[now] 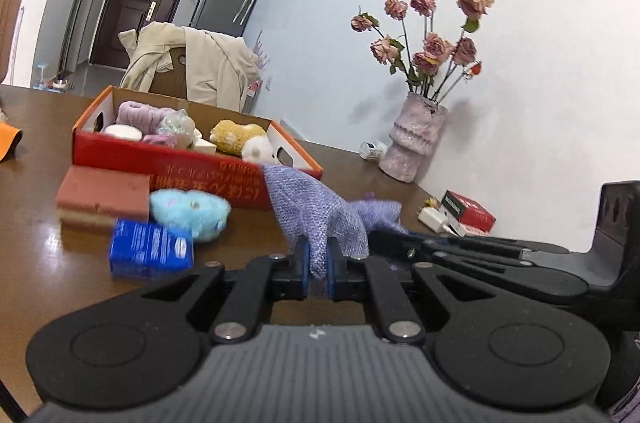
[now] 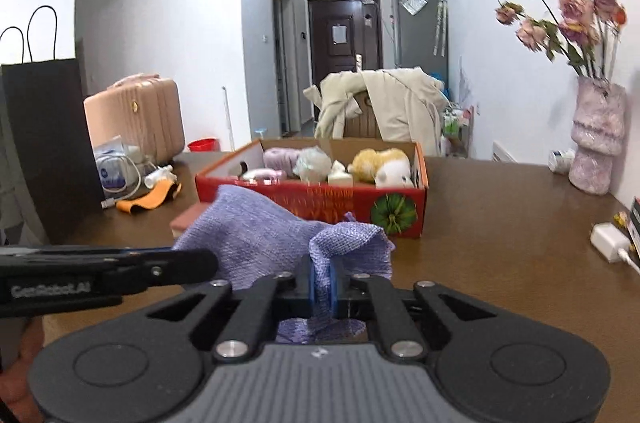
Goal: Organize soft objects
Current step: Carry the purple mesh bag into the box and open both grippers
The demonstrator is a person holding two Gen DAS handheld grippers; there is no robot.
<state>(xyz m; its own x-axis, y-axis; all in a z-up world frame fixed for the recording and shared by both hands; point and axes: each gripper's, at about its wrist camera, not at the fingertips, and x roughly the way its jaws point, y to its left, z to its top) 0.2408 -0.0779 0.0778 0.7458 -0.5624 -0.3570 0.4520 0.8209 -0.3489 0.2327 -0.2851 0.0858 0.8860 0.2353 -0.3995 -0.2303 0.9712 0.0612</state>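
A purple knitted cloth (image 1: 316,211) hangs over the brown table, in front of a red cardboard box (image 1: 176,163). My left gripper (image 1: 319,259) is shut on one edge of the cloth. My right gripper (image 2: 321,283) is shut on another edge of the same cloth (image 2: 256,235). The box (image 2: 320,201) holds several soft things: a lilac headband (image 1: 140,111), a yellow plush (image 1: 236,137), a white plush (image 1: 258,149). A light blue plush (image 1: 190,209), a pink sponge (image 1: 102,197) and a blue tissue pack (image 1: 150,249) lie on the table left of the cloth.
A pink vase of dried roses (image 1: 414,139) stands by the wall at right, with a small white bottle (image 1: 372,149), a red box (image 1: 468,211) and a white charger (image 2: 608,241) near it. A black paper bag (image 2: 44,143), cables and an orange item (image 2: 150,201) sit far left. A chair with a beige coat (image 2: 380,103) stands behind the table.
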